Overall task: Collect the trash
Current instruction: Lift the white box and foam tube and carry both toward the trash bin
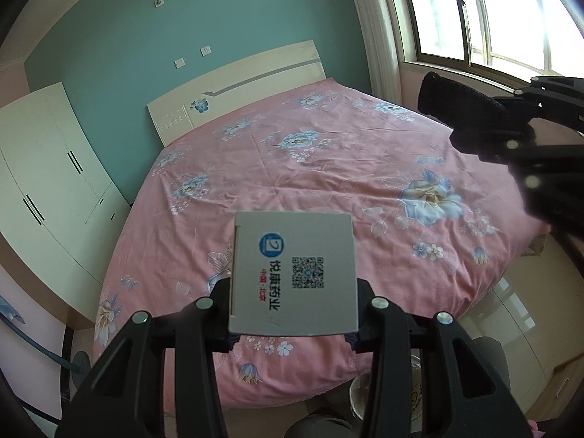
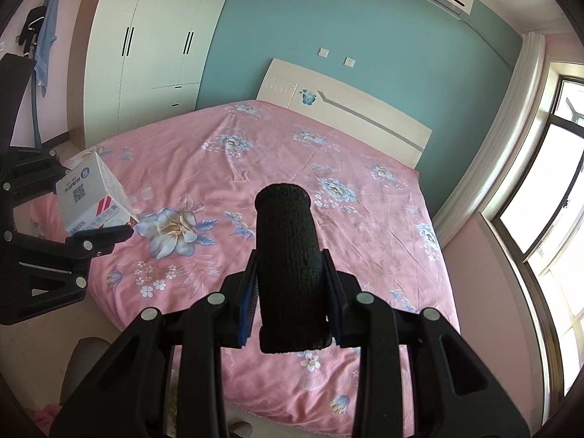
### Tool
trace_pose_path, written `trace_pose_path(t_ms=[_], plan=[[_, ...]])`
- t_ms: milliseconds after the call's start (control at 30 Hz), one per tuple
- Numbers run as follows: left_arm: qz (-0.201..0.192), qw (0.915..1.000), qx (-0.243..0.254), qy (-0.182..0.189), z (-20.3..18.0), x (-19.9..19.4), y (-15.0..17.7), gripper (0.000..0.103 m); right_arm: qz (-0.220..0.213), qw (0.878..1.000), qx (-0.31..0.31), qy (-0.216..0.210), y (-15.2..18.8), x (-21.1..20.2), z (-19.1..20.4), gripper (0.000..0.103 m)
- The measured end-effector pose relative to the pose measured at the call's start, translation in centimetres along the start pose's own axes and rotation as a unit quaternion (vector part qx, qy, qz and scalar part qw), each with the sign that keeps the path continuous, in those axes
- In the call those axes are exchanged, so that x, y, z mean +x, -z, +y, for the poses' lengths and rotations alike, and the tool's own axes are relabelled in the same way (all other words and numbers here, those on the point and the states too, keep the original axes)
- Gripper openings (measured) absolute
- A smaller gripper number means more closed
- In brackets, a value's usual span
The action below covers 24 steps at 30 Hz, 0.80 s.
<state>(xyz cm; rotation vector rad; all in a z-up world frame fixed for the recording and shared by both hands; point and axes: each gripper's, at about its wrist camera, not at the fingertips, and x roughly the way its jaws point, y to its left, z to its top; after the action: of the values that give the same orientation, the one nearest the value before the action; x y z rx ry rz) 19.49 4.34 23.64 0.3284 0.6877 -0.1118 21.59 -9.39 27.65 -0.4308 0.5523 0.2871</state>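
My left gripper is shut on a white cardboard medicine box with a blue logo and a QR code, held above the foot of the pink bed. The box also shows in the right wrist view, at the left between the left gripper's fingers. My right gripper is shut on a black foam cylinder, held upright above the bed. The cylinder also shows in the left wrist view at the upper right.
A bed with a pink floral sheet fills the middle. A white wardrobe stands left of the bed and a window right of it. A round bin with a liner stands on the floor below the bed's foot.
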Motion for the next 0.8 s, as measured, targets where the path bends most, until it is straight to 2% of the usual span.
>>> trace_pose_path(t_ms=[233,333,800], plan=[[0.014,0.9997,0.005,0.017,-0.3,0.5,4.0,0.045,0.010,1.000,-0.005,-0.004,2.2,-0.5,1.9,0.033],[0.025,0.9996,0.003,0.016,-0.5,1.9,5.6,0.045,0.017,1.000,-0.002,-0.012,3.2,0.0,2.3,0.033],[0.106,0.9924,-0.002,0.062,-3.4,8.8,12.9,0.045,0.069,0.996,0.014,-0.052,9.2,4.4,3.8,0.033]])
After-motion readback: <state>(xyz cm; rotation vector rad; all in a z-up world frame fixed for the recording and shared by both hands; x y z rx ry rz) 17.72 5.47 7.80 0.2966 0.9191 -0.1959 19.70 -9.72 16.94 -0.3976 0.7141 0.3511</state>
